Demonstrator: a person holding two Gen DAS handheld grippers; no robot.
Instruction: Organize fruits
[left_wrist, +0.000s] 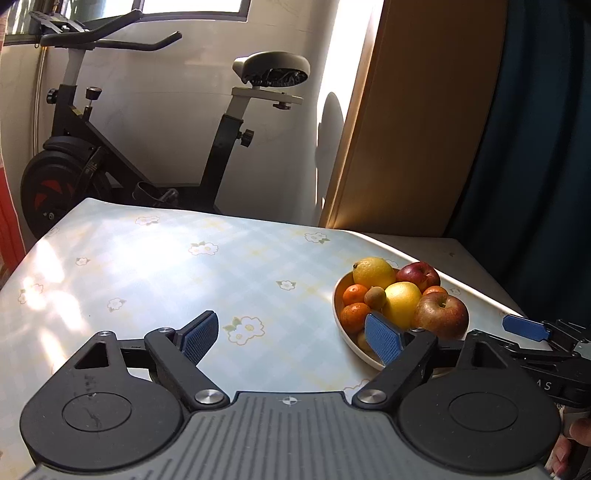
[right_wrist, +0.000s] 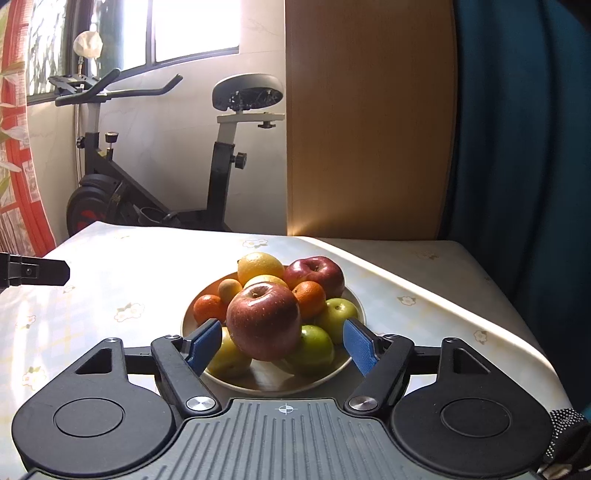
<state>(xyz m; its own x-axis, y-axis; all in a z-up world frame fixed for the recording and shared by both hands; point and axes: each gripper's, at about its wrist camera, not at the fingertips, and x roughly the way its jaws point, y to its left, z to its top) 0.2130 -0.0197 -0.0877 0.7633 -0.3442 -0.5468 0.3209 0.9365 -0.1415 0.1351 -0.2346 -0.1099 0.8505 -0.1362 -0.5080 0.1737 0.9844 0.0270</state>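
Red apples (right_wrist: 263, 320), lemons (right_wrist: 260, 266), oranges (right_wrist: 310, 294), green fruit (right_wrist: 338, 314) heaped on plate (right_wrist: 347, 363) on table (left_wrist: 147, 258); right gripper (right_wrist: 284, 343) wide before plate, left gripper (left_wrist: 291, 338) wide beside, both empty: fits pile awaiting sorting or gathered.

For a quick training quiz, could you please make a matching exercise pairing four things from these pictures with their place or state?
Things:
1. big red apple
2. left gripper
3. exercise bike
4. green apples

Places or states:
A. open above the bare tablecloth, left of the plate
B. behind the table, by the window wall
C. on top of the pile, nearest the right gripper
D. low at the plate's right side

Pairs: 1-C, 2-A, 3-B, 4-D
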